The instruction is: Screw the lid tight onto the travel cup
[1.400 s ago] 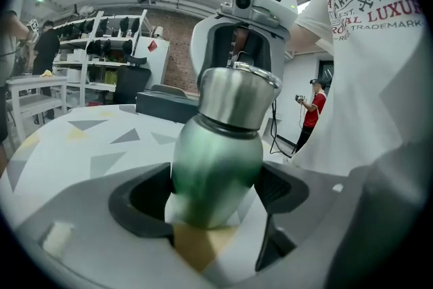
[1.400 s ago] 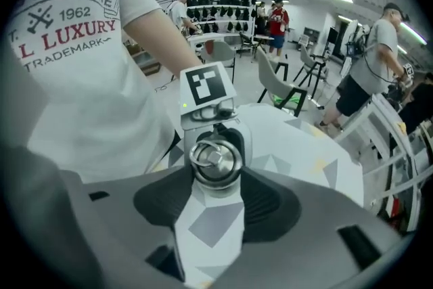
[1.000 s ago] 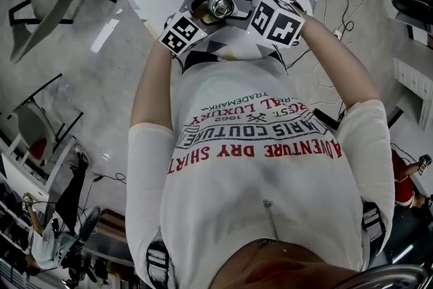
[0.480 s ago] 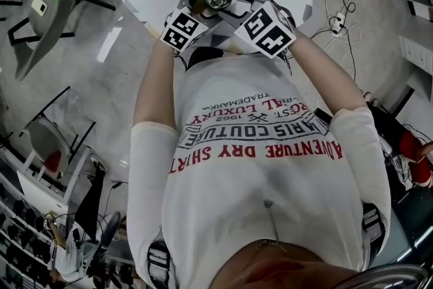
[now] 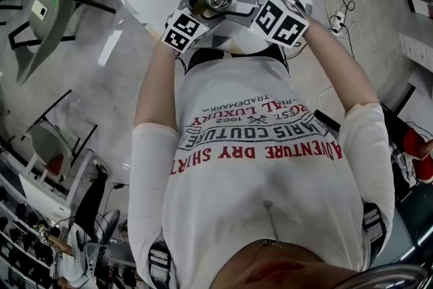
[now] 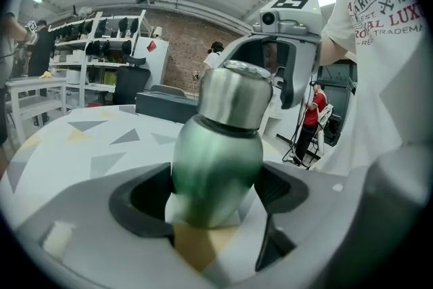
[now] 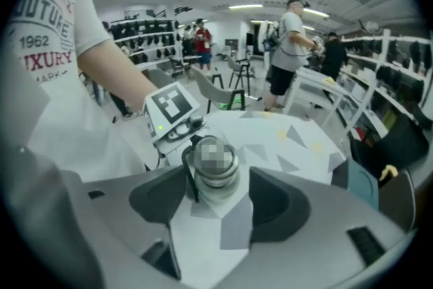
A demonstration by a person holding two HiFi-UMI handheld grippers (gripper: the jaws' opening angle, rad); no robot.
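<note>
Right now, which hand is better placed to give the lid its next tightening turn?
Right. The left tool is shut on the green cup, steadying it. The right tool has just been opening its jaws, which stand either side of the steel lid, not pressing it, so it can likely re-grip and twist.

The travel cup (image 6: 216,166) has a green metal body with a soft satin sheen; its lid (image 6: 233,95) is brushed steel. The fingers (image 6: 135,203) look like matt dark plastic. The desk (image 6: 74,152) is smooth, the shirt (image 5: 264,172) plain cloth.
</note>
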